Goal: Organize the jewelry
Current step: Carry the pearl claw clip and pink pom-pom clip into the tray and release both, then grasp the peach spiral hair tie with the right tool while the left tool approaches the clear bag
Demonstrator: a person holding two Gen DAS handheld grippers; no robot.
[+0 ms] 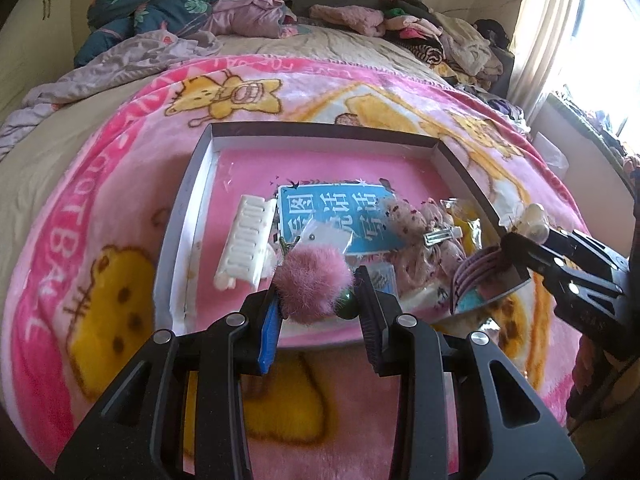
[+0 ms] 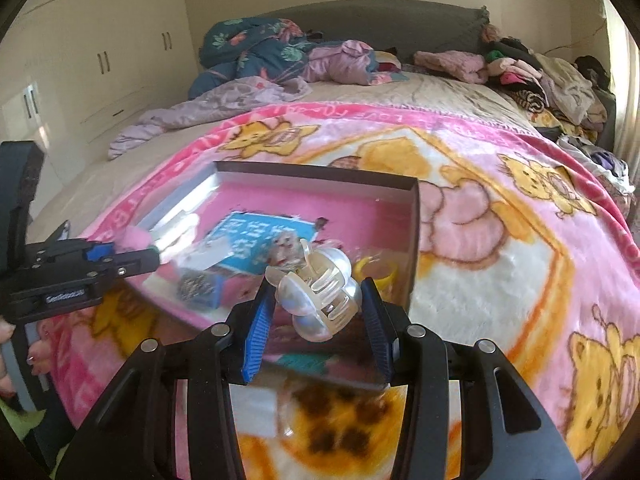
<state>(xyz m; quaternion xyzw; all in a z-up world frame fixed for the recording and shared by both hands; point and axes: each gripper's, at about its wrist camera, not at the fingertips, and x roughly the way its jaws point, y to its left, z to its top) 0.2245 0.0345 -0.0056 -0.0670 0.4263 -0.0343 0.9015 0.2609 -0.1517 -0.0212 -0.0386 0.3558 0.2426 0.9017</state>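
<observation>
My left gripper (image 1: 320, 292) is shut on a fluffy pink pompom (image 1: 312, 284) with a small green bead, held just above the near edge of a shallow box (image 1: 320, 130) with a pink floor. My right gripper (image 2: 316, 286) is shut on a pearly white claw clip (image 2: 320, 292) over the box's near right corner. In the left wrist view the right gripper (image 1: 520, 240) and claw clip (image 1: 534, 218) show at the right. In the right wrist view the left gripper (image 2: 132, 258) and pompom (image 2: 134, 238) show at the left. The box (image 2: 320, 174) lies on a pink cartoon blanket (image 2: 480, 280).
Inside the box lie a white comb clip (image 1: 244, 240), a blue card (image 1: 332, 216), a floral fabric piece with a metal clip (image 1: 424, 232), a yellow packet (image 1: 468, 224) and a small blue pin box (image 2: 200, 286). Clothes piles (image 1: 440, 36) line the bed's far side. Fingers (image 2: 8, 344) show at the left edge.
</observation>
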